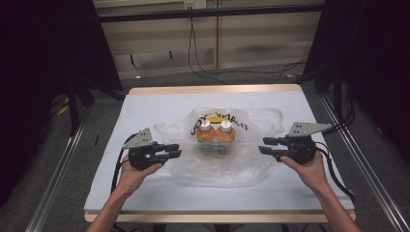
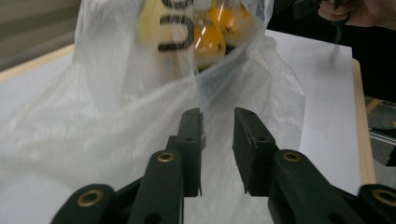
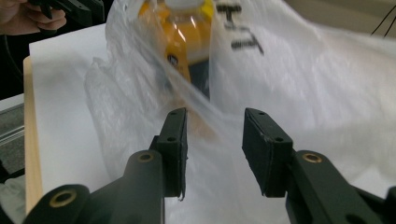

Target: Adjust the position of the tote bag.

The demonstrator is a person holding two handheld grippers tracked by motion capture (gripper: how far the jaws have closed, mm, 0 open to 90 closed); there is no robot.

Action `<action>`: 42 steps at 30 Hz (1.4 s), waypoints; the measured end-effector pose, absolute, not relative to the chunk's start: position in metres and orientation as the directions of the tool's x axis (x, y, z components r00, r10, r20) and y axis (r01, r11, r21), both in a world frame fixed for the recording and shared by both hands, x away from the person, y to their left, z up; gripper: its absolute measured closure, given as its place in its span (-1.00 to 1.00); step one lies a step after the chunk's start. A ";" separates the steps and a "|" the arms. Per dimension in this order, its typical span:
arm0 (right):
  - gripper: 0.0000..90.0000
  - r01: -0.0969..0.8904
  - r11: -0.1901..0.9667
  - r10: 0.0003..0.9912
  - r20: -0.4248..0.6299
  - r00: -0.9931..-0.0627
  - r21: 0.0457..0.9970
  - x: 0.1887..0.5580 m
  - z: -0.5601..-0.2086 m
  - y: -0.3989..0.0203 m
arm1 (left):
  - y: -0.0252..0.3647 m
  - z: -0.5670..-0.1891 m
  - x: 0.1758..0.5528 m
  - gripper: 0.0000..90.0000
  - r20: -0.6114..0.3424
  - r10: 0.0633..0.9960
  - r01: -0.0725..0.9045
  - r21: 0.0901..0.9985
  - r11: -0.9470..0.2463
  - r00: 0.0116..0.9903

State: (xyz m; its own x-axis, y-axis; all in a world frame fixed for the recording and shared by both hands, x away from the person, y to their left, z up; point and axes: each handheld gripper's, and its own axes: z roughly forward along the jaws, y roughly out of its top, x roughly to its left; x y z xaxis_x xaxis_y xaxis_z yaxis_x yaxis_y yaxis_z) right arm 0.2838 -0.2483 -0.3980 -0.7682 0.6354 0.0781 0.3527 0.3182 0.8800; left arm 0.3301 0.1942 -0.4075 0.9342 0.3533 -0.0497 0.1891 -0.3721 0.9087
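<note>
1. The clear plastic bag (image 1: 220,150) sits mid-surface, slumped around two orange bottles (image 1: 215,131) that stand upright inside it, so the load stays put unaided.
2. I hold the left gripper (image 1: 173,150) at the bag's left edge, fingers (image 2: 191,140) parted with only loose film before them, gripping nothing.
3. My right gripper (image 1: 266,145) mirrors it at the right edge, fingers (image 3: 261,149) likewise apart and empty.
4. I judge both flank the bag to take its sides evenly.
</note>
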 end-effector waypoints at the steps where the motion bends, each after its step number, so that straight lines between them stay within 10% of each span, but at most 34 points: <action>1: 0.34 0.343 0.316 0.629 0.075 -0.774 0.884 0.287 -0.395 -0.245 | 0.190 -0.405 0.332 0.73 -0.047 0.349 0.182 0.913 -0.364 0.936; 13: 0.11 0.336 0.316 0.611 0.080 -0.787 0.887 0.330 -0.391 -0.224 | 0.154 -0.398 0.367 0.15 -0.040 0.399 0.199 0.909 -0.365 0.916; 21: 0.37 0.353 0.359 0.602 0.074 -0.795 0.864 0.342 -0.404 -0.215 | 0.163 -0.408 0.370 0.91 -0.043 0.410 0.221 0.890 -0.398 0.911; 29: 0.22 0.379 0.360 0.591 0.106 -0.800 0.852 0.352 -0.414 -0.208 | 0.172 -0.414 0.373 0.92 -0.061 0.421 0.251 0.876 -0.411 0.905; 35: 0.98 0.365 0.397 0.582 0.077 -0.810 0.842 0.351 -0.419 -0.203 | 0.167 -0.422 0.373 1.00 -0.048 0.406 0.252 0.847 -0.468 0.913; 42: 1.00 0.406 0.410 0.654 0.047 -0.755 0.816 0.352 -0.426 -0.214 | 0.174 -0.438 0.378 1.00 -0.017 0.457 0.306 0.764 -0.568 0.889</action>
State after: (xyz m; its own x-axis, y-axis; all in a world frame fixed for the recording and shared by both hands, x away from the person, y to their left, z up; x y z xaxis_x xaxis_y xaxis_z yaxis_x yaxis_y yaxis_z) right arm 0.3519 -0.2135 -0.4255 -0.7550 0.6541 0.0472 0.4064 0.4102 0.8164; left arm 0.3784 0.1739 -0.4379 0.8894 0.4569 -0.0166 0.3062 -0.5684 0.7637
